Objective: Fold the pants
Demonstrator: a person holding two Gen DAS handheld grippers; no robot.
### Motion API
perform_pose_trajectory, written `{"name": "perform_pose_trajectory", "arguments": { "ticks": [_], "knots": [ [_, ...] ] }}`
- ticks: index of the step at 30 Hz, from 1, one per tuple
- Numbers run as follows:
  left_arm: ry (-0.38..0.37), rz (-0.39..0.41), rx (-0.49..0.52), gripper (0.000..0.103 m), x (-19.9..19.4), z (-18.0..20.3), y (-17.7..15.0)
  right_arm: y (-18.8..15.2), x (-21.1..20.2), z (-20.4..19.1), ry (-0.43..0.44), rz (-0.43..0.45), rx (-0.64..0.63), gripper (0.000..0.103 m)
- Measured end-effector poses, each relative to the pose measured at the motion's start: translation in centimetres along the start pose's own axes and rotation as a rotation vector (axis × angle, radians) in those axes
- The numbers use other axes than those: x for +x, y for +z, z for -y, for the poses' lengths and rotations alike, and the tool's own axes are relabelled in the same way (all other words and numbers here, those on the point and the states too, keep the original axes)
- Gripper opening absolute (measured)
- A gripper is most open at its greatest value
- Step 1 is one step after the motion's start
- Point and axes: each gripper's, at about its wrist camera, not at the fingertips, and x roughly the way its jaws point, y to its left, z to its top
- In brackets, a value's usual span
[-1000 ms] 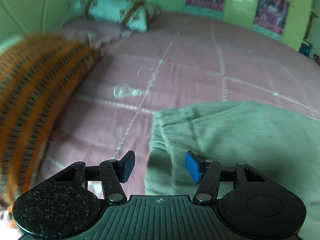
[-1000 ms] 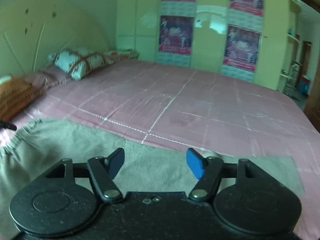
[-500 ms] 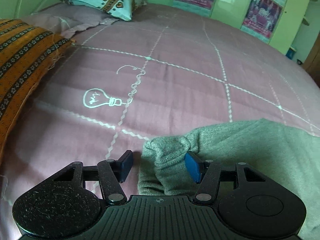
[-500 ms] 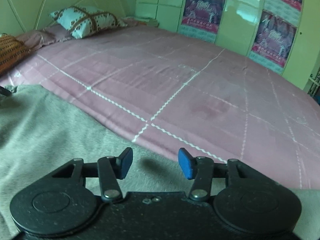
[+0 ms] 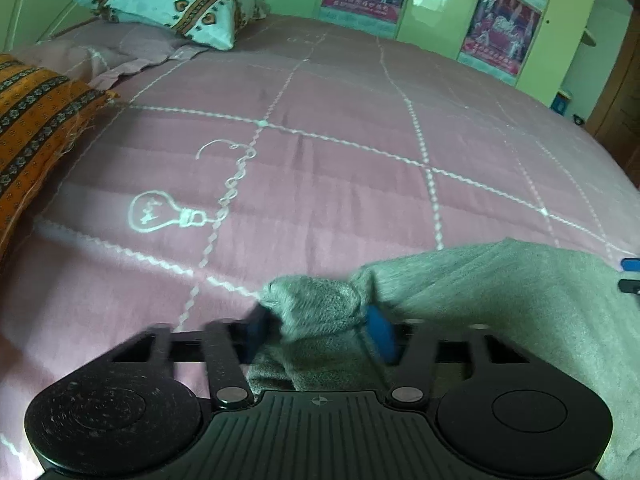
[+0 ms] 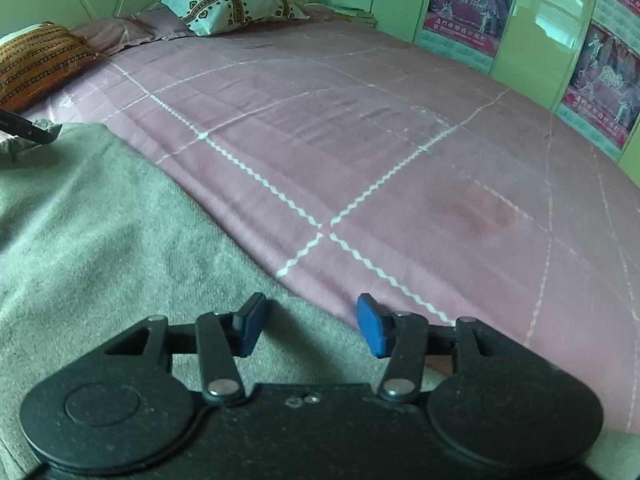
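Note:
Grey-green fleece pants (image 5: 500, 300) lie on a pink bedspread (image 5: 340, 168). In the left wrist view my left gripper (image 5: 316, 330) has its blue pads on either side of a bunched corner of the pants (image 5: 316, 308), which fills the gap and looks lifted. In the right wrist view the pants (image 6: 100, 232) spread across the lower left, and my right gripper (image 6: 310, 330) is open just above their far edge, holding nothing. The left gripper's tip (image 6: 28, 130) shows at the far left there.
An orange striped pillow (image 5: 32, 120) lies at the left and a turquoise patterned pillow (image 5: 168, 0) at the head of the bed. Green wardrobe doors with posters (image 6: 468, 4) stand along the far side. The bedspread (image 6: 400, 152) stretches ahead.
My left gripper has closed in on the bunched pants corner and pulled it up a little. My right gripper has moved lower and closer to the pants' edge, still open.

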Motion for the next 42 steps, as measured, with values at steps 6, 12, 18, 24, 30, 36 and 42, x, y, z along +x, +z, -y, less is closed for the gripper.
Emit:
{"name": "perform_pose_trajectory", "arguments": {
  "ticks": [6,12,18,24,30,36,42],
  "knots": [
    [-0.020,0.029,-0.004,0.031,0.1,0.0,0.0,0.2,0.3,-2.1,0.006,-0.015,-0.115,0.004],
    [-0.032,0.072,-0.026,0.026,-1.3,-0.3,0.0,0.8,-0.7,-1.5,0.016,0.001,-0.048,0.000],
    [-0.083,0.172,-0.021,0.025,-5.4,-0.8,-0.1,1.2,-5.2,-2.0,0.025,0.063,-0.028,0.000],
    [-0.199,0.350,0.053,0.024,-13.1,-0.4,-2.1,-0.2,-13.5,-4.2,0.019,0.137,-0.073,0.000],
    [-0.218,0.365,0.075,0.030,-21.4,-1.5,-11.8,-8.9,-23.3,-10.5,0.071,0.126,-0.114,0.000],
    [-0.028,0.224,-0.315,0.035,-25.3,-5.8,-23.0,-20.1,-28.4,-13.7,-0.007,0.147,0.159,0.012],
    [-0.143,0.240,-0.477,0.035,-26.9,-3.0,-24.1,-21.5,-29.4,-13.5,-0.047,0.242,0.409,0.016]
  ]
}}
